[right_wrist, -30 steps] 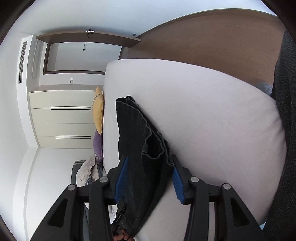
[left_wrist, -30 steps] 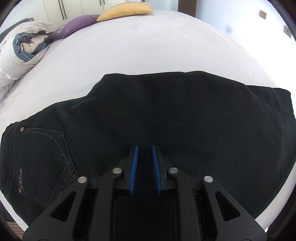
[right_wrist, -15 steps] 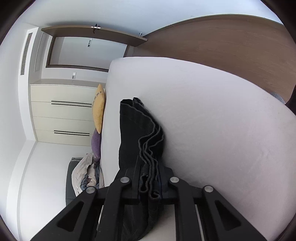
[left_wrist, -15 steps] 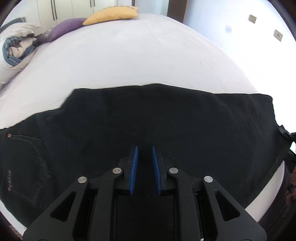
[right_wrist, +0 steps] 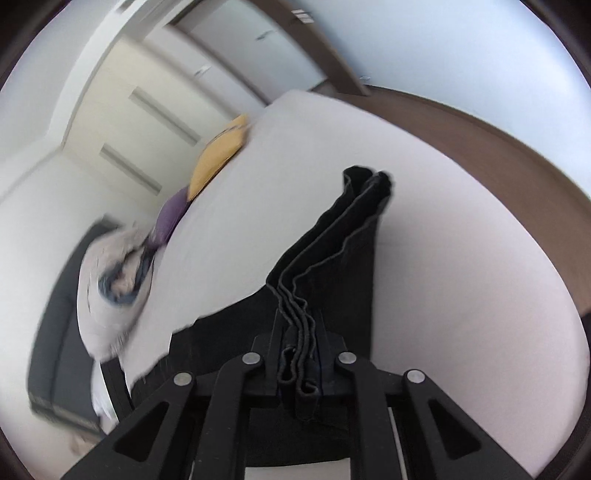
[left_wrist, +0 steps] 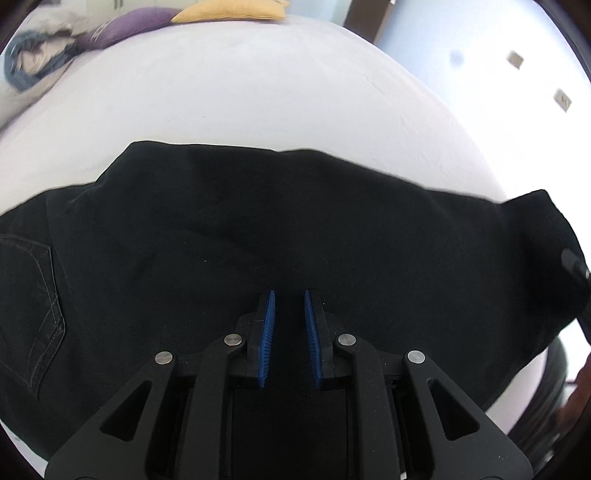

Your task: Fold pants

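Note:
Black pants [left_wrist: 258, 229] lie folded lengthwise across the white bed [left_wrist: 240, 92], waist and back pocket at the left, leg ends at the right. My left gripper [left_wrist: 289, 295] hovers just above the middle of the legs, blue pads a narrow gap apart with nothing between them. My right gripper [right_wrist: 298, 332] is shut on the stacked hem ends of the pants [right_wrist: 332, 236] and holds them lifted off the bed, the hems rising away from the jaws. The right gripper shows at the far right of the left wrist view [left_wrist: 574, 264].
A yellow pillow [left_wrist: 232, 9] and a purple pillow [left_wrist: 136, 22] lie at the head of the bed, with a bundled duvet [left_wrist: 33, 59] at the far left. A wooden headboard [right_wrist: 498, 136] and cream wardrobe [right_wrist: 147, 110] stand beyond.
My right gripper closed on the hem ends and has lifted and swung them over the bed. The leg end at the right has risen. My left gripper moved slightly forward over the pants.

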The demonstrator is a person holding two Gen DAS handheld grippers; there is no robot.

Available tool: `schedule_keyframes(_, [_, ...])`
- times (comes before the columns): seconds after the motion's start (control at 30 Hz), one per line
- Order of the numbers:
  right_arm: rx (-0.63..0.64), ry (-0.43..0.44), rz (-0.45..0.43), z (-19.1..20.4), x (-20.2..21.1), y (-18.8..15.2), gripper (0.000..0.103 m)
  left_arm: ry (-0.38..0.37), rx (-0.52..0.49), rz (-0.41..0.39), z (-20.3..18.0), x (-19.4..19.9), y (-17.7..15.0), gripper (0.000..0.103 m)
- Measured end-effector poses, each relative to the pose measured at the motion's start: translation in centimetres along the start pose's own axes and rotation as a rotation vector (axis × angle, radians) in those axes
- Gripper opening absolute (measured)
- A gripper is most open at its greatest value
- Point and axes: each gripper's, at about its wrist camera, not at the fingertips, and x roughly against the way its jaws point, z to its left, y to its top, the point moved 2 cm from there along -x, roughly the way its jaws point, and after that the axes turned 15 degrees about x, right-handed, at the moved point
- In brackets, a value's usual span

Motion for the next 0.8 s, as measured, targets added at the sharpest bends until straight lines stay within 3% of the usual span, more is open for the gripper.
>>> schedule_keyframes(0.1, [0.264, 0.114, 0.077, 9.0, -3.0, -1.2, 0.012, -0.128, 0.098, 0.010, 1.5, 1.6, 1.4, 0.016])
schedule_keyframes(0.17, [0.339, 0.162, 0.132, 12.1, -5.1, -3.0, 0.012, -0.242, 0.175, 0.047, 2.4, 2.3, 2.1, 0.026])
schedule_keyframes(0.23, [0.392, 0.160, 0.167, 13.9, -6.6, -4.4, 0.012, -0.298, 0.248, 0.057, 3.7, 2.7, 2.6, 0.073])
schedule_keyframes(0.27, [0.405, 0.153, 0.172, 14.4, -7.0, -4.7, 0.012, -0.311, 0.273, 0.051, 4.5, 2.8, 2.7, 0.076])
schedule_keyframes(0.37, [0.399, 0.147, 0.178, 14.4, -7.8, -4.5, 0.012, -0.388, 0.372, 0.115, 6.1, 2.1, 3.4, 0.077])
schedule_keyframes(0.47, [0.424, 0.116, 0.172, 14.5, -8.1, -4.6, 0.012, -0.405, 0.420, 0.157, 6.6, 1.4, 4.1, 0.077])
schedule_keyframes(0.67, [0.469, 0.087, 0.168, 15.2, -8.2, -4.9, 0.012, -0.428, 0.405, 0.203, 5.0, 1.7, 5.5, 0.080])
schedule_keyframes(0.8, [0.514, 0.081, 0.140, 16.2, -7.8, -4.8, 0.012, -0.384, 0.365, 0.262, 4.1, 0.2, 6.8, 0.080])
